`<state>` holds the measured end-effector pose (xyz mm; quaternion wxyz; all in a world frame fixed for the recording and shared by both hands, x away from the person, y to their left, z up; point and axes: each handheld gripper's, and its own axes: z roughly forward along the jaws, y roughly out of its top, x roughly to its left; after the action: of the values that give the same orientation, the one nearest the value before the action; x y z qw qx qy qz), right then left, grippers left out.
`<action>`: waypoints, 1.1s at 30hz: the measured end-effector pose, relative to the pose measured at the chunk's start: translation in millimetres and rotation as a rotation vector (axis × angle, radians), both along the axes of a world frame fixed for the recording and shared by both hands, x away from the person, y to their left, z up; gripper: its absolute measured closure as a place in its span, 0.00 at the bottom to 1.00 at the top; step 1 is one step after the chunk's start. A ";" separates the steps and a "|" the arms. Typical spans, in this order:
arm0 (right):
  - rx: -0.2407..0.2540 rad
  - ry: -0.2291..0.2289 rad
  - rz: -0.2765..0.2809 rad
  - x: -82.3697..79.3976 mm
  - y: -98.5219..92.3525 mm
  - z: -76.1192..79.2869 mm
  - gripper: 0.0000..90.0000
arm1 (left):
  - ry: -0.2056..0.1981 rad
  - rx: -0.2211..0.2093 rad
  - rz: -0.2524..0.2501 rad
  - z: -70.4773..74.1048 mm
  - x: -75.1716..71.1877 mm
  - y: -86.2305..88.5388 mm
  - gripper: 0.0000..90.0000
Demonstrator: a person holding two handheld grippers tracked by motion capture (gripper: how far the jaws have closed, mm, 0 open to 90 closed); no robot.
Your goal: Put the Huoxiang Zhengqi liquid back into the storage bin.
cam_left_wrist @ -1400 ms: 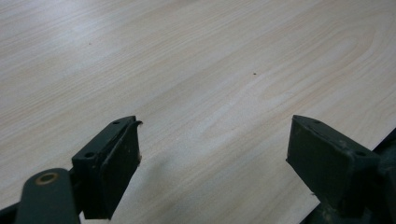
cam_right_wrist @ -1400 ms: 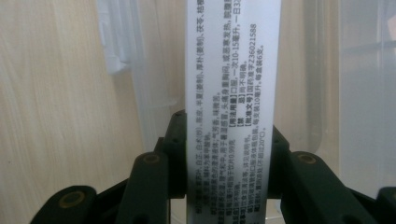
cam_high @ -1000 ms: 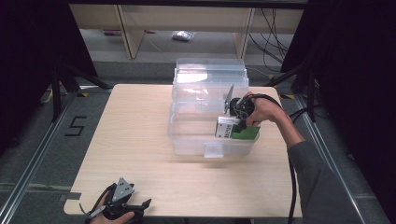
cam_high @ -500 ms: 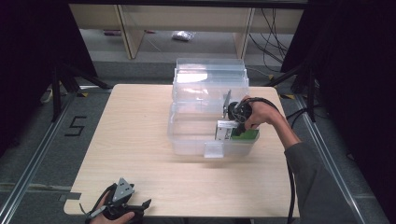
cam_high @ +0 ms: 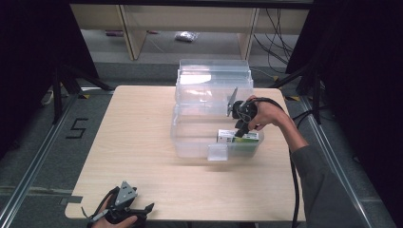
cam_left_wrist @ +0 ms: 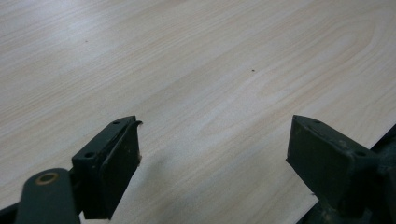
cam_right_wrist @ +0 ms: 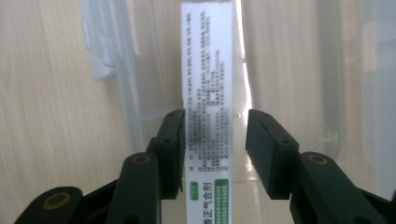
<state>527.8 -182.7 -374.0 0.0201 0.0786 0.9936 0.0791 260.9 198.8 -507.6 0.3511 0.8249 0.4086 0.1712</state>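
The right gripper (cam_high: 236,134) has just been opening its jaws; the white-green box (cam_right_wrist: 208,93) stands between them in the clear bin (cam_high: 190,142), right pad apart. The left gripper (cam_high: 142,210) rests open at the table's (cam_high: 138,142) near left edge.

Counting 1 wooden table (cam_high: 142,156). Seeing 2 clear plastic bins (cam_high: 209,95) sitting on it, one behind the other. Spotting 1 white-and-green box (cam_high: 240,137) lying in the nearer bin. A person is holding 2 grippers, 1 per hand: left gripper (cam_high: 142,209), right gripper (cam_high: 236,137). Also seeing 1 small bagged item (cam_high: 186,35) lying on the floor behind.
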 end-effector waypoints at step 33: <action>0.204 -0.054 -0.198 -19.4 -21.3 24.7 0.48 | -0.002 0.010 -0.003 0.1 0.9 0.9 0.18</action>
<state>508.4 -204.0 -349.2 0.0466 0.1755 0.9669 0.1792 261.7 199.7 -507.5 0.3478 0.8270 0.4062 0.1734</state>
